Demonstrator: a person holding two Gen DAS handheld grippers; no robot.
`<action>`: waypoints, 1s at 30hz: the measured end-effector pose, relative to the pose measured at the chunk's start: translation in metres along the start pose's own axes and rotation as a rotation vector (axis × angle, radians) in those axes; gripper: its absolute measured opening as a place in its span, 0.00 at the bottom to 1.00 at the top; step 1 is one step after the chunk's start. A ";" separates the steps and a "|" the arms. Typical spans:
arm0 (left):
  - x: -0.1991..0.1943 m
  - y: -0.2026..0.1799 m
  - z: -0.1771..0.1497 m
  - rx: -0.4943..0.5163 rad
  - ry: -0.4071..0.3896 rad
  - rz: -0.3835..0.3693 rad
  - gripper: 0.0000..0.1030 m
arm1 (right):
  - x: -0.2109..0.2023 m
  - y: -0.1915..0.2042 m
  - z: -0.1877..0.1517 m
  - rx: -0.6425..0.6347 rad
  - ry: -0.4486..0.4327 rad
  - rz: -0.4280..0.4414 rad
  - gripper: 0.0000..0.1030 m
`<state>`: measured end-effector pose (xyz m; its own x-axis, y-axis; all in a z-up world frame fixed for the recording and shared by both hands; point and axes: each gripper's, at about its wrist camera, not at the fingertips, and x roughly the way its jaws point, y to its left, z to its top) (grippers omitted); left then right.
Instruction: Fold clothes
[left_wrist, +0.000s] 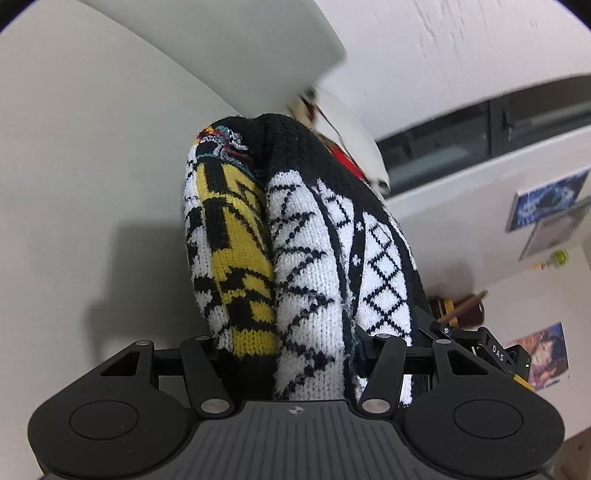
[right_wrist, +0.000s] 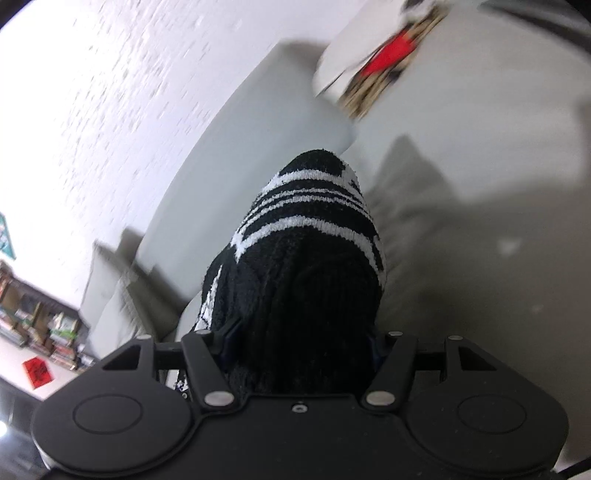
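Observation:
A thick knitted sweater (left_wrist: 306, 240) in black and white with a yellow patterned band fills the middle of the left wrist view. It is bunched up between the jaws of my left gripper (left_wrist: 299, 302), which is shut on it; the cloth hides the fingertips. The right wrist view has a black fold of the same sweater (right_wrist: 306, 266) with white stripes, bundled between the jaws of my right gripper (right_wrist: 303, 295). That gripper is shut on it too, its fingertips buried in the knit. Both bundles are lifted off the grey surface (right_wrist: 480, 258) beneath.
A pale grey cushion (left_wrist: 221, 55) and the grey sofa-like surface (left_wrist: 74, 184) lie beyond the sweater. A white garment with a red print (right_wrist: 388, 59) lies farther off. A dark window (left_wrist: 443, 136), wall pictures (left_wrist: 546, 199) and a bookshelf (right_wrist: 37, 325) border the scene.

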<state>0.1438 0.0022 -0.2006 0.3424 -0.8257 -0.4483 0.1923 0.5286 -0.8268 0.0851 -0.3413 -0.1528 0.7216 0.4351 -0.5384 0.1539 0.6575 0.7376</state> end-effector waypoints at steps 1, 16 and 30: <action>0.019 -0.012 0.001 0.018 0.014 -0.005 0.52 | -0.010 -0.009 0.010 0.001 -0.021 -0.018 0.58; 0.217 -0.148 -0.008 0.278 0.236 0.038 0.68 | -0.125 -0.184 0.072 0.290 -0.283 -0.020 0.73; 0.140 -0.233 0.021 0.586 0.008 0.037 0.38 | -0.189 -0.070 0.089 -0.054 -0.362 -0.265 0.91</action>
<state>0.1666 -0.2327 -0.0635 0.3521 -0.8047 -0.4781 0.6575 0.5762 -0.4856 -0.0019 -0.5244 -0.0670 0.8532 0.0100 -0.5215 0.3371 0.7524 0.5659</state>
